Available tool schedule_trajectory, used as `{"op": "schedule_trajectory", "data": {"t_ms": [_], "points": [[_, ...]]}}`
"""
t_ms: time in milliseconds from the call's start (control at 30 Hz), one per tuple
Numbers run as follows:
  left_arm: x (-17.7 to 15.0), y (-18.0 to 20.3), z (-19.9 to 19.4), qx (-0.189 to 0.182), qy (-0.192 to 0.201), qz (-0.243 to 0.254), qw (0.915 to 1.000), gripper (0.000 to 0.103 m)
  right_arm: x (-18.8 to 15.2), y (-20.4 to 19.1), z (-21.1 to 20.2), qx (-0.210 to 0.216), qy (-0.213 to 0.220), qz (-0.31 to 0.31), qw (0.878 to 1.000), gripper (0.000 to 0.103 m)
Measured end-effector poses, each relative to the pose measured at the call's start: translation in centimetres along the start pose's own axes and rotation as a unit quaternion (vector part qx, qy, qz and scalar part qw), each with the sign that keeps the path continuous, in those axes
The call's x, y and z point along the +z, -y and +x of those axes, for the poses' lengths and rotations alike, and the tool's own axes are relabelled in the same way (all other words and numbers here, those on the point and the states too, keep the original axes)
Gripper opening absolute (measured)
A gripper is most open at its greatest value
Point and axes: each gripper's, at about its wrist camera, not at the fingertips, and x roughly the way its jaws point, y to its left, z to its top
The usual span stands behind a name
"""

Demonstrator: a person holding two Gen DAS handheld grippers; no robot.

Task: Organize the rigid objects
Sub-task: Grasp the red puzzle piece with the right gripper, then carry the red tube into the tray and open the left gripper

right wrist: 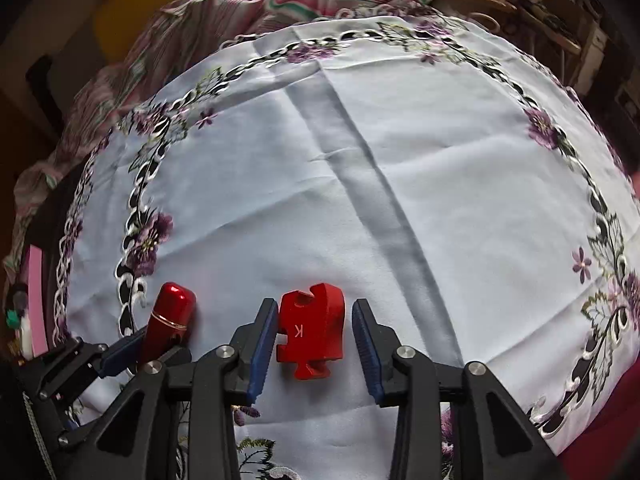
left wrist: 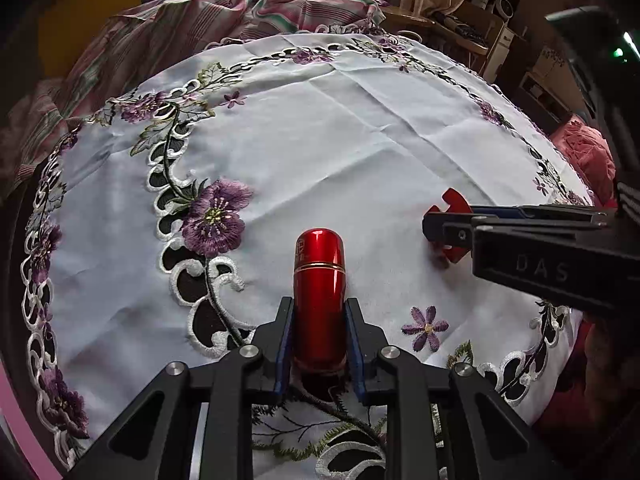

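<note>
White embroidered tablecloth point(left wrist: 360, 140), stitched with purple flowers and dark cut-out vines, is covering the surface, and a striped pink and green cloth point(left wrist: 224, 12) is lying bunched along its far edge.

On this cloth a glossy red metal capsule point(left wrist: 319, 296) with a thin gold ring around it is sitting clamped in the left gripper point(left wrist: 319, 340); both blue pads are pressing on its sides, and its rounded end is pointing away from the camera. To its right, near but apart from it, a flat red puzzle-shaped piece point(right wrist: 311, 334) marked with the letter K is lying between the fingers of the right gripper point(right wrist: 315, 342). In the right wrist view the left pad is sitting just beside the piece's edge, while a visible gap is showing between the piece and the right pad, so the piece is not being squeezed there. Cluttered shelves and boxes point(left wrist: 492, 28) are standing beyond the table's far right side.
</note>
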Motion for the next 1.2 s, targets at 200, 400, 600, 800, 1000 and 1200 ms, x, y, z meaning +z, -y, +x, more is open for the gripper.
{"op": "schedule_trajectory", "data": {"t_ms": [200,400,600,800,1000,1200], "points": [[-1.3,-1.5,-2.8,0.004,0.027,-0.041,0.9988,0.024,-0.6,-1.1,0.3,-0.021,-0.001,-0.029,0.999,0.014],[-2.9,-2.8,-7.1,0.029,0.068,-0.064,0.9952,0.024,-1.2,-1.8,0.2,-0.029,-0.002,-0.039,0.999,0.015],[-5.1,-4.4,-10.1,0.061,0.093,-0.089,0.9899,0.003,-1.2,-1.5,0.2,-0.022,-0.004,-0.028,0.999,0.015],[-6.7,-5.7,-12.4,0.069,0.108,-0.113,0.9853,0.003,-1.1,-1.8,0.2,-0.028,0.000,-0.034,0.999,0.015],[-7.4,-7.0,-12.7,0.073,0.110,-0.124,0.9834,0.003,-1.2,-2.3,0.2,-0.044,0.006,-0.055,0.998,0.014],[-8.9,-10.6,-11.8,0.007,0.080,-0.185,0.9794,0.003,-1.1,-2.3,0.1,-0.044,0.005,-0.056,0.997,0.014]]}}
